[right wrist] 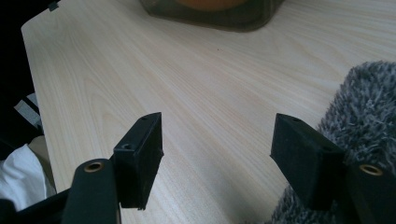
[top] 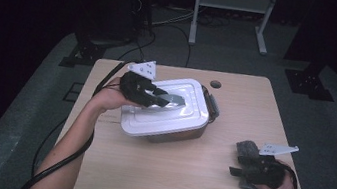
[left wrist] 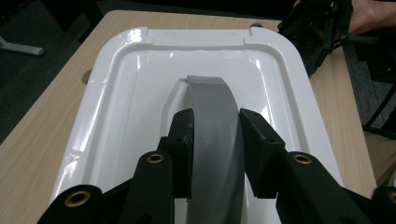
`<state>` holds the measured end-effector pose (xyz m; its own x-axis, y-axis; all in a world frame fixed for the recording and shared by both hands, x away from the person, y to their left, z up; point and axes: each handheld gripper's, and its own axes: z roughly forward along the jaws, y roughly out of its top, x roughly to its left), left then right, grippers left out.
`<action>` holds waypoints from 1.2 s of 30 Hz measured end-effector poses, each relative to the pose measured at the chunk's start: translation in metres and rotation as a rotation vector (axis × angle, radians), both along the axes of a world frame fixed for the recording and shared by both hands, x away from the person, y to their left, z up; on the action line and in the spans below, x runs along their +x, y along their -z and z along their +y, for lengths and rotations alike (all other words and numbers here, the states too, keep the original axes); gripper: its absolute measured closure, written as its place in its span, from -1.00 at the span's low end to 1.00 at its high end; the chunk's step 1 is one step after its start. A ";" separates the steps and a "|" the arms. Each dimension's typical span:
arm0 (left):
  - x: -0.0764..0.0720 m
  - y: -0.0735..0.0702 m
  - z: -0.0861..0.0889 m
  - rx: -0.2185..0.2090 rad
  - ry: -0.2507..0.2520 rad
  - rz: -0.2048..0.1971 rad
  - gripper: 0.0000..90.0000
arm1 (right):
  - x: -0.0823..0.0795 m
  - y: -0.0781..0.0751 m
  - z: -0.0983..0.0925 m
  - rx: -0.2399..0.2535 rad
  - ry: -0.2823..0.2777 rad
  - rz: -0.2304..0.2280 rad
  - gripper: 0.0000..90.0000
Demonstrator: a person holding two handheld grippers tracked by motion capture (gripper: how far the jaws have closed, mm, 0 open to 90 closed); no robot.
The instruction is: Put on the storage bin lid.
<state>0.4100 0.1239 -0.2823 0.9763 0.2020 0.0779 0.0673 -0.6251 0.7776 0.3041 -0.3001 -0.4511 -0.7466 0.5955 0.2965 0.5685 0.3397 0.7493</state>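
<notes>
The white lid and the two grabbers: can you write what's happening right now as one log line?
left gripper: jaws shut on grey handle of white lid | right gripper: jaws open above table, beside fuzzy grey cloth

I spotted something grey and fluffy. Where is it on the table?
The fuzzy grey cloth lies near the table's right front edge in the high view, beside the right tongs.

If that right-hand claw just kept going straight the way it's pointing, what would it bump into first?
Probably bare table: the right gripper stands open, nothing between its jaws. Beyond lies the box. The grey fuzzy thing sits beside its line.
</notes>
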 end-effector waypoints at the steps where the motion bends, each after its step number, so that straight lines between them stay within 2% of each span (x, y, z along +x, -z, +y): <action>1: 0.002 0.001 -0.001 0.003 0.001 0.002 0.48 | 0.000 0.000 0.000 0.000 -0.001 0.002 -0.27; 23: 0.030 0.015 -0.029 0.028 -0.001 0.036 0.48 | 0.001 0.000 -0.001 0.006 -0.006 0.003 -0.27; 36: 0.043 0.026 -0.038 0.067 -0.023 0.051 0.48 | 0.002 0.000 -0.001 0.011 -0.007 0.003 -0.27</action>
<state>0.4528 0.0857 -0.3086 0.9744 0.2206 0.0422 0.1209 -0.6732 0.7295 0.3058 -0.3009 -0.4512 -0.7501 0.5868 0.3051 0.5680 0.3353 0.7516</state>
